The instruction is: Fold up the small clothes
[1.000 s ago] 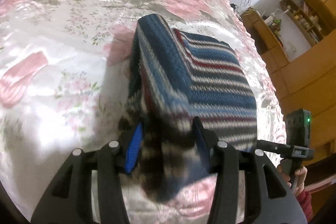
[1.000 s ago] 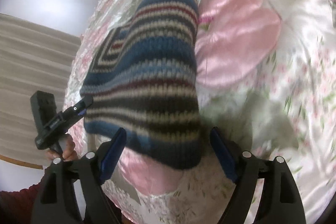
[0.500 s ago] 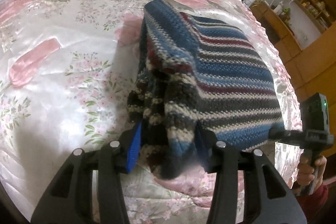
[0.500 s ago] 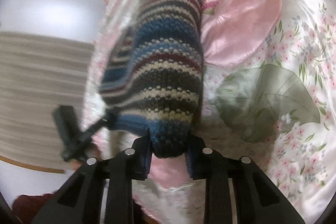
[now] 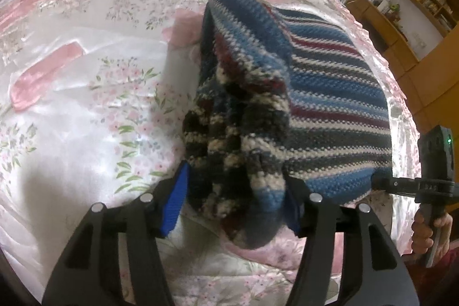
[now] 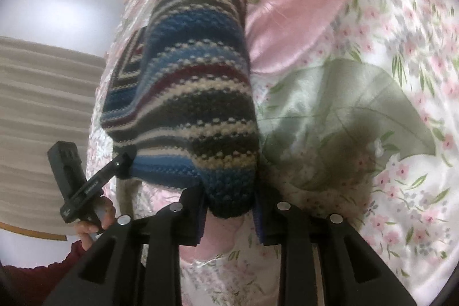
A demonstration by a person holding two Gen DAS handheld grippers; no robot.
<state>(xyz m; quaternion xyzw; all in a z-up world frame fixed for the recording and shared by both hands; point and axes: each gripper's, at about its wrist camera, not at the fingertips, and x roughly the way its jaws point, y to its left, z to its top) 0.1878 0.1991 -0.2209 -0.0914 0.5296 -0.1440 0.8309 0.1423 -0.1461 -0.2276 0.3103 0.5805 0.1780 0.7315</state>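
A striped knit garment (image 5: 321, 105), in blue, cream, dark grey and maroon bands, is held up above a satin bedspread. My left gripper (image 5: 235, 205) is shut on a bunched corner of it. In the right wrist view the same knit garment (image 6: 195, 82) runs away from me, and my right gripper (image 6: 229, 215) is shut on its near corner. The other gripper (image 5: 413, 185) shows at the garment's far right corner in the left wrist view, and at the lower left (image 6: 94, 179) in the right wrist view, each with a hand on its handle.
The floral pink and white satin bedspread (image 5: 86, 111) fills the ground below, with a large pink petal (image 6: 298, 2) and a green leaf print (image 6: 352, 111). Wooden shelves (image 5: 401, 5) stand at the back right. A pale curtain (image 6: 43, 93) hangs at the left.
One second ago my right gripper stood open around the garment's corner; it has since shut on it. The garment has lifted and stretched between both grippers. My left gripper kept its hold.
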